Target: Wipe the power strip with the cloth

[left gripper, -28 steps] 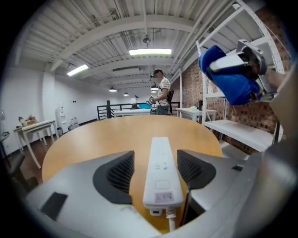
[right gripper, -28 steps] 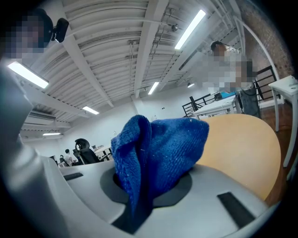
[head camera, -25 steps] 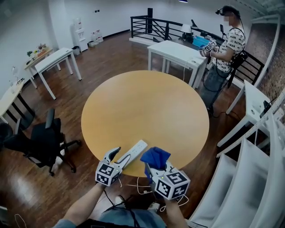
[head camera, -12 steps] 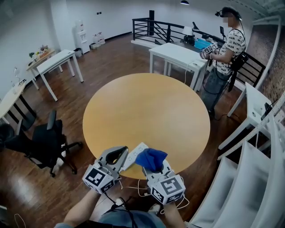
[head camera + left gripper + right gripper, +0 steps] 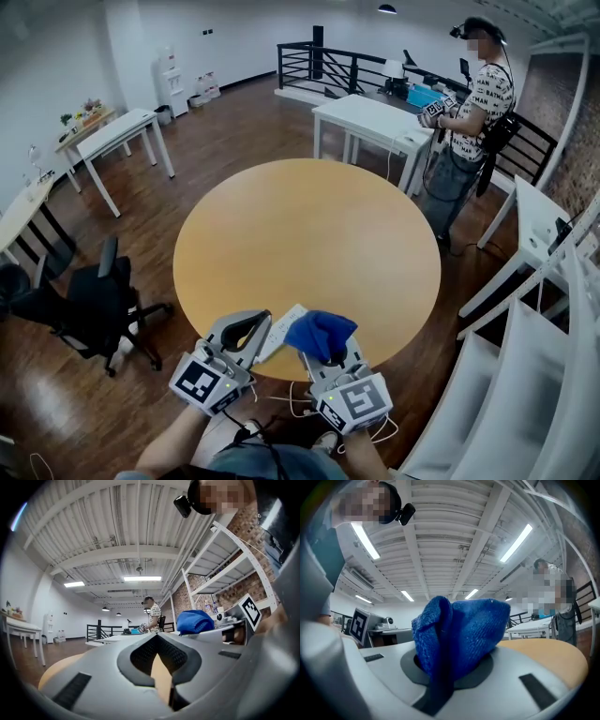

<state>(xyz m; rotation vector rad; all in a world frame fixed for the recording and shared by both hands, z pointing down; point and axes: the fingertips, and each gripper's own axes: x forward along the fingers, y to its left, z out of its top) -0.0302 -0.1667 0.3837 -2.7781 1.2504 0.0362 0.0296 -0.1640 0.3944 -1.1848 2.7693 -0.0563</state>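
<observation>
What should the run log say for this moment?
left gripper: fingers just closed, nothing between | right gripper: shut on blue cloth | power strip: on round table, near edge, beside left gripper

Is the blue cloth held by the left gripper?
No, the blue cloth is pinched between the jaws of the right gripper, with its folds bulging above them.

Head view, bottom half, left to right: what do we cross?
chair → left gripper → power strip → cloth → shelving. The right gripper is left out, since it overlaps the cloth.
</observation>
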